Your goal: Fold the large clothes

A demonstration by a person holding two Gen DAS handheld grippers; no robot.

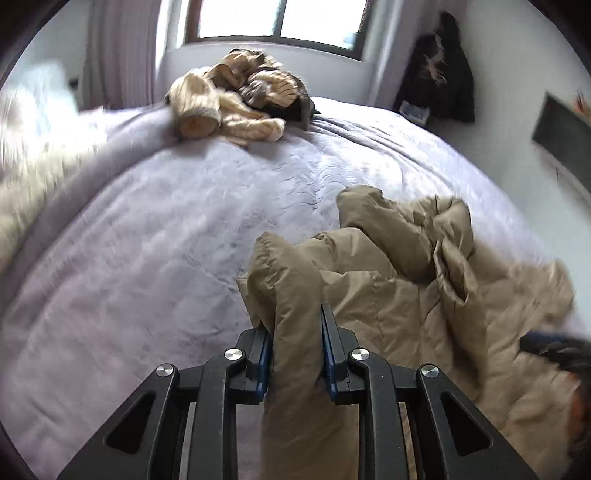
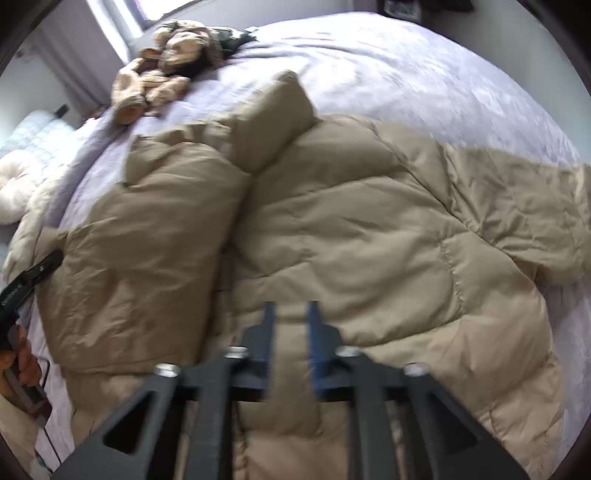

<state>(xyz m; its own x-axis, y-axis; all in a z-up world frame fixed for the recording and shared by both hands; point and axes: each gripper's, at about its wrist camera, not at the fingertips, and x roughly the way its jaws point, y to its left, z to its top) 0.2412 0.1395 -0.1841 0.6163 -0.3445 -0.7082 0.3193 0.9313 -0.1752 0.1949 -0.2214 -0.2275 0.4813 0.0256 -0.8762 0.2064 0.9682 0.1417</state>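
Gripping a thick fold of the tan puffer jacket (image 1: 388, 295), my left claw (image 1: 297, 332) has both blue pads pressed into the padding, the jaws narrowed around that bunched edge. The rest of the jacket spills away to the right of this claw, crumpled on the lavender bedspread (image 1: 166, 221). Over on my right claw (image 2: 291, 321), the jaws stand partly apart just above the quilted panels; the picture is smeared, but I see no cloth pinched between the pads, only jacket spread beneath and ahead of them. Off to that claw's left a folded-over flap lies on top, and beyond it, at the frame's edge, a hand (image 2: 22, 363) on the other tool's handle. Far ahead of both claws, near the window (image 1: 273, 22), sits a heap of cream and brown clothes (image 1: 236, 96).
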